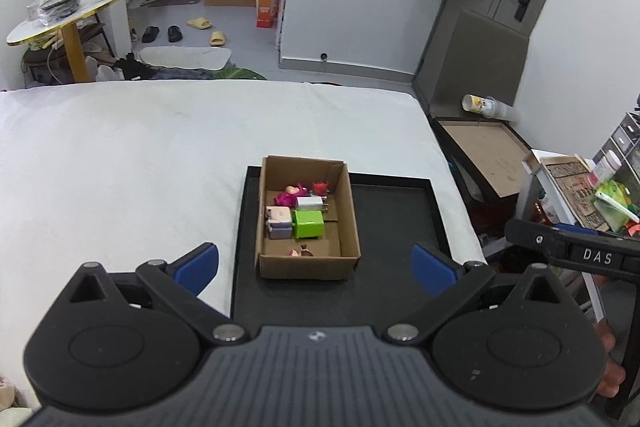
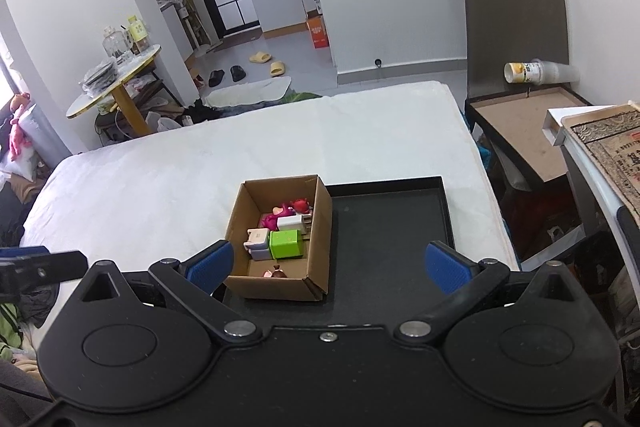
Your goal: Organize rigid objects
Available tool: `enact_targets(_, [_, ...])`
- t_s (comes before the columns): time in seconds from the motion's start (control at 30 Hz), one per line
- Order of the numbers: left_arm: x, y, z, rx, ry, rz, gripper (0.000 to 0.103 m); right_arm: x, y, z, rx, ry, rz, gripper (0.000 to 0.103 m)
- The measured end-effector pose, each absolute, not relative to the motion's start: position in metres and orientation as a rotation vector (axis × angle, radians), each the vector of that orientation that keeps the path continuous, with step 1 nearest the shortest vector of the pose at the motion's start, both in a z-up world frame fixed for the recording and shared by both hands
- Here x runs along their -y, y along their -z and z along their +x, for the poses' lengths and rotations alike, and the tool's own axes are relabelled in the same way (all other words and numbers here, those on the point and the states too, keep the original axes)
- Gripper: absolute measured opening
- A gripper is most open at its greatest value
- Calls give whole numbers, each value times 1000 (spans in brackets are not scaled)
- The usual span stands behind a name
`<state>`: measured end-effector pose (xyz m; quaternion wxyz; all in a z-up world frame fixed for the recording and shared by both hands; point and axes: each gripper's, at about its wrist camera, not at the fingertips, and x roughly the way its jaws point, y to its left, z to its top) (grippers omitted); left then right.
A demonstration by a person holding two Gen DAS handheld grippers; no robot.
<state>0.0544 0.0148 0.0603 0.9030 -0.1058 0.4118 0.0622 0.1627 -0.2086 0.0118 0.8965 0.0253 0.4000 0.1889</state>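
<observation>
Both the left claw [image 1: 315, 269] and right claw [image 2: 327, 267] gape wide, gripping nothing, above the tray [image 1: 394, 223] bearing a cardboard box [image 1: 347, 211] of small toys on the bed [image 1: 140, 155].

Bed [image 1: 160, 147]: fills the frame centre, left to right.
Tray [image 1: 396, 227]: on the bed, lower centre-right.
Box [image 1: 306, 263]: on the tray, at its left end.
Toys [image 1: 308, 223]: in the box, clustered left and rear.
Table [image 1: 68, 15]: upper left, behind the bed.
Chair [image 1: 480, 155]: right of the bed.
</observation>
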Motion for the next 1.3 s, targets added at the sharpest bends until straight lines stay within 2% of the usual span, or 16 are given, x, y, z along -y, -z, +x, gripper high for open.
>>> enact_targets(1.3, [-15,-56,45,-835,-70,-199,102,207,-20,125,-788,-368,54,103])
